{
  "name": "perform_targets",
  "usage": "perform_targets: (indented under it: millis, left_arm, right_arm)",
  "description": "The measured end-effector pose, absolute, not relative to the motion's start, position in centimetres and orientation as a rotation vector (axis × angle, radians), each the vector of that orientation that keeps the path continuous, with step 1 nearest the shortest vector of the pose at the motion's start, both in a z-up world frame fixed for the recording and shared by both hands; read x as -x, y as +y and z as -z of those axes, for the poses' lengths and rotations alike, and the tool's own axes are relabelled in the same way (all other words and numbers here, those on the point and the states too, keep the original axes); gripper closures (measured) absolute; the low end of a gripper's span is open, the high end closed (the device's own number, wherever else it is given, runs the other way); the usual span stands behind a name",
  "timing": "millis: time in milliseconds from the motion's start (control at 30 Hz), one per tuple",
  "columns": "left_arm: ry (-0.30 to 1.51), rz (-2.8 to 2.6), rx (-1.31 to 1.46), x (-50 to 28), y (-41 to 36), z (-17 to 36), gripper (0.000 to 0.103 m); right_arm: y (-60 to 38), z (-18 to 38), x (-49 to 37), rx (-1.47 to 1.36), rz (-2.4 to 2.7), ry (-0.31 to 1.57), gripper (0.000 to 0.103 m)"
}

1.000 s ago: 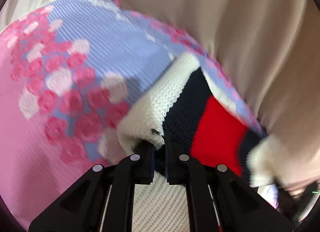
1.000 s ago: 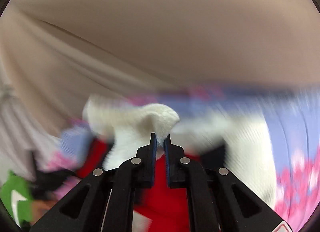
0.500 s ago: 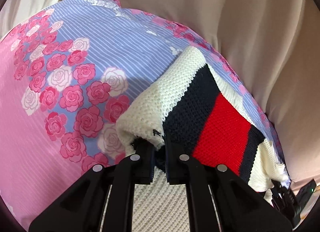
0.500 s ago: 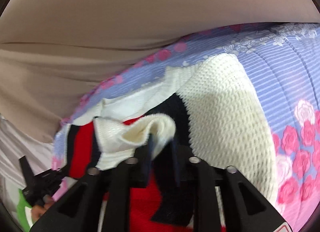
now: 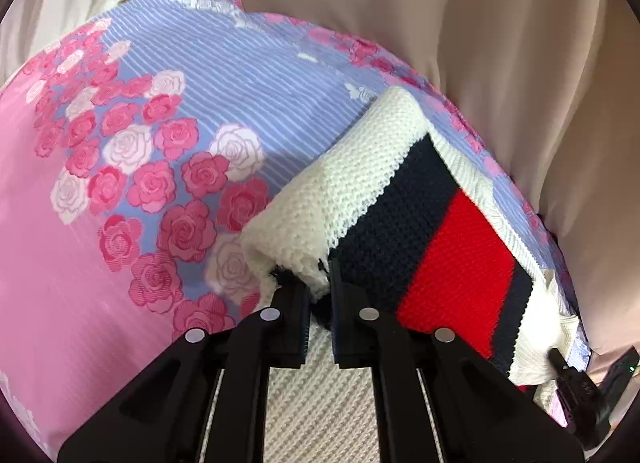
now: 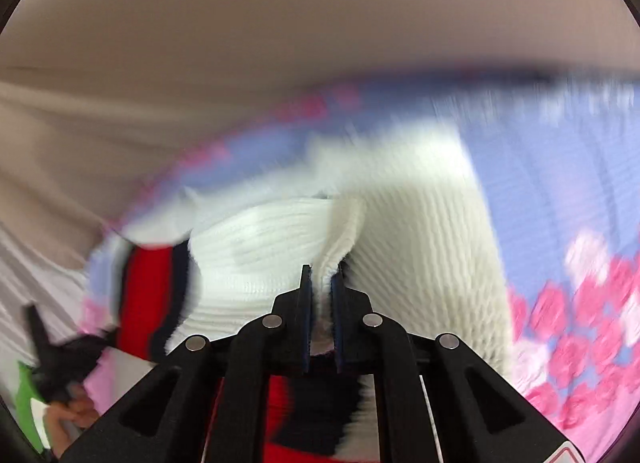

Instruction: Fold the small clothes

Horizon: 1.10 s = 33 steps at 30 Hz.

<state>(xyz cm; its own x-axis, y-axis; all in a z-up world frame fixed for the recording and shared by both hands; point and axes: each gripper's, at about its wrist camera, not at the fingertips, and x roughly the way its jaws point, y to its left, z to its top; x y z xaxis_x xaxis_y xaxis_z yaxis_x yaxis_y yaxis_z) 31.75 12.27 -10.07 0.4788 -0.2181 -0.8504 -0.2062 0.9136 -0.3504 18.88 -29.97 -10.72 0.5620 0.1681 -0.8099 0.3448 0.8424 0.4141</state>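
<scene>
Soft, even daylight fills both fisheye views, with dark vignetting at every corner. The left wrist view is sharp, a faint shadow falling toward ten o'clock beside the knit sweater [image 5: 360, 191]. The right wrist view is smeared by motion blur, strongest from two to four o'clock.

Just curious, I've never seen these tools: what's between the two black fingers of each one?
Knit fabric. The left wrist view shows the left gripper pinching the striped sweater's white edge; the right wrist view shows the right gripper clamping a white fold.
</scene>
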Motion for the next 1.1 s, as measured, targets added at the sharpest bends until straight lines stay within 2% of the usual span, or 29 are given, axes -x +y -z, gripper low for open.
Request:
perform_targets:
  millis: [133,233,300,367,400,433,567,667,733,767,833,900,933,967,1000,1033,1067,1100]
  left_arm:
    - [1.082,0.006,0.402,-31.7,12.0,10.3,0.095]
    - [1.07,0.026,0.36,-30.8,11.7,9.7,0.091]
    - [1.05,0.063,0.317,-29.5,12.1,8.6,0.075]
    - [1.03,0.075,0.254,-26.7,13.2,7.7,0.058]
    - [1.028,0.081,0.24,-25.5,13.8,7.5,0.053]
    - [1.035,0.083,0.219,-23.6,14.7,7.5,0.051]
    - [1.106,0.064,0.208,-16.3,18.3,8.7,0.04]
    - [1.193,0.048,0.255,-11.2,19.9,10.4,0.038]
    - [1.182,0.044,0.275,-8.1,20.2,10.7,0.036]
    - [1.188,0.04,0.272,-7.2,20.0,10.7,0.029]
    - [1.186,0.037,0.289,-6.1,19.6,10.9,0.023]
    - [1.18,0.034,0.308,-5.9,19.3,10.9,0.025]
    - [1.177,0.035,0.312,-6.1,19.1,10.8,0.031]
    - [1.176,0.042,0.317,-6.3,18.9,10.6,0.056]
    - [1.19,0.062,0.338,-6.8,18.8,10.4,0.085]
    - [1.217,0.102,0.393,-7.1,18.8,10.4,0.09]
    - [1.227,0.118,0.462,-7.3,19.0,10.0,0.091]
    - [1.213,0.12,0.48,-7.4,19.0,9.3,0.091]
  right_arm:
    - [-29.7,7.5,-17.5,-0.569,0.091,0.839,0.094]
    - [-29.7,9.9,-18.6,-0.463,0.179,0.983,0.094]
    - [-30.0,9.0,-16.6,-0.485,0.165,0.952,0.091]
    - [-30.3,6.8,-12.9,-0.481,0.165,0.897,0.073]
    - [-30.4,6.1,-10.5,-0.477,0.169,0.884,0.052]
    - [-30.5,5.7,-8.5,-0.475,0.17,0.878,0.042]
    - [-30.0,6.6,1.7,-0.477,0.15,0.992,0.041]
    - [-28.0,9.4,7.9,-0.506,0.139,1.128,0.041]
    - [-26.1,10.4,11.2,-0.557,0.103,1.171,0.041]
    - [-25.4,11.0,12.4,-0.577,0.082,1.184,0.041]
    - [-23.6,11.4,13.2,-0.576,0.059,1.175,0.03]
    - [-22.2,11.6,12.3,-0.574,0.001,1.164,0.028]
    - [-21.6,11.4,12.1,-0.547,0.001,1.148,0.029]
    - [-21.1,11.6,11.7,-0.528,-0.02,1.138,0.03]
    - [-20.7,11.5,10.8,-0.5,-0.02,1.125,0.044]
    - [-20.7,11.4,10.3,-0.49,-0.023,1.122,0.086]
    - [-20.9,11.2,9.9,-0.501,-0.029,1.132,0.095]
    - [-21.8,10.6,9.6,-0.545,-0.035,1.119,0.096]
